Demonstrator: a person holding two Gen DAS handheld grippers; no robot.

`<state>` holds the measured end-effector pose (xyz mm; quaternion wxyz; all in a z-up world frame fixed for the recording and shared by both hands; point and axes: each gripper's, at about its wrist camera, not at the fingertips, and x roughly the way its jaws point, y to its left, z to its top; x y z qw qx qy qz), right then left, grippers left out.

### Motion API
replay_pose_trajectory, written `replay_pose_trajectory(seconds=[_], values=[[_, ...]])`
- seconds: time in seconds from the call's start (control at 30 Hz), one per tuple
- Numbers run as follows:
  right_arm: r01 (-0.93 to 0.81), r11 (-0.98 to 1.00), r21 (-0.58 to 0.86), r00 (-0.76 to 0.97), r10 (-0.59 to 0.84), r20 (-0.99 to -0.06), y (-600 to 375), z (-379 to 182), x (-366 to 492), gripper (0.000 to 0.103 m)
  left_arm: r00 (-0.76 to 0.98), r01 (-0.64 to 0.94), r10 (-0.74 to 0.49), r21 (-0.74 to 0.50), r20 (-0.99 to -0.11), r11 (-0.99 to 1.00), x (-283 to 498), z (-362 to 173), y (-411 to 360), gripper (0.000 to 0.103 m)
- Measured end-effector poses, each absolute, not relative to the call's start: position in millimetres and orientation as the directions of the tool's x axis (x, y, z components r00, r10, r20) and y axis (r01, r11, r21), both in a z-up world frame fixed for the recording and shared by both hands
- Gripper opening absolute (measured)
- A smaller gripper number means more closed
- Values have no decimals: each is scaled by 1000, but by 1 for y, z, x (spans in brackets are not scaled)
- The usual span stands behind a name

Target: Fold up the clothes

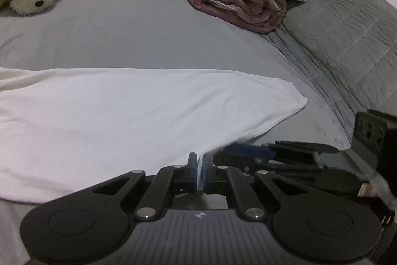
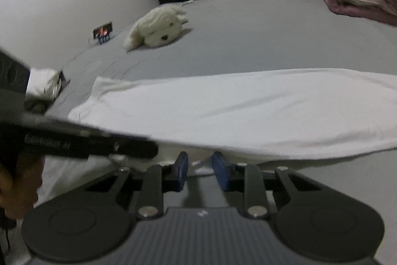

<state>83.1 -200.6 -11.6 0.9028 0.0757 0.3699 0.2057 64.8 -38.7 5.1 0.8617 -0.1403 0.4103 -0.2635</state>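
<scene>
One hem pinch secured: left gripper (image 1: 200,170) clamps near edge of white garment (image 1: 124,111); right gripper (image 2: 199,169) narrow, pads not yet on cloth. Garment lies long and flat on grey bed (image 1: 124,36); judged early, folding mostly left

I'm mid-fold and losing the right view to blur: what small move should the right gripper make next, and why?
Probably close the right gripper on the white garment edge. The left gripper already pinches that near hem, while the right's blue pads stand apart with cloth at their tips, not yet clamped.
</scene>
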Motion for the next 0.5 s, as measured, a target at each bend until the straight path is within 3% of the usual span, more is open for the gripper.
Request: replay_pose_trajectory(seconds=[0.5], values=[[-276,959,70,696,250,-673,-195,-20,94,30,538,388,-551,-393,-637,834,60,10,-44,3]])
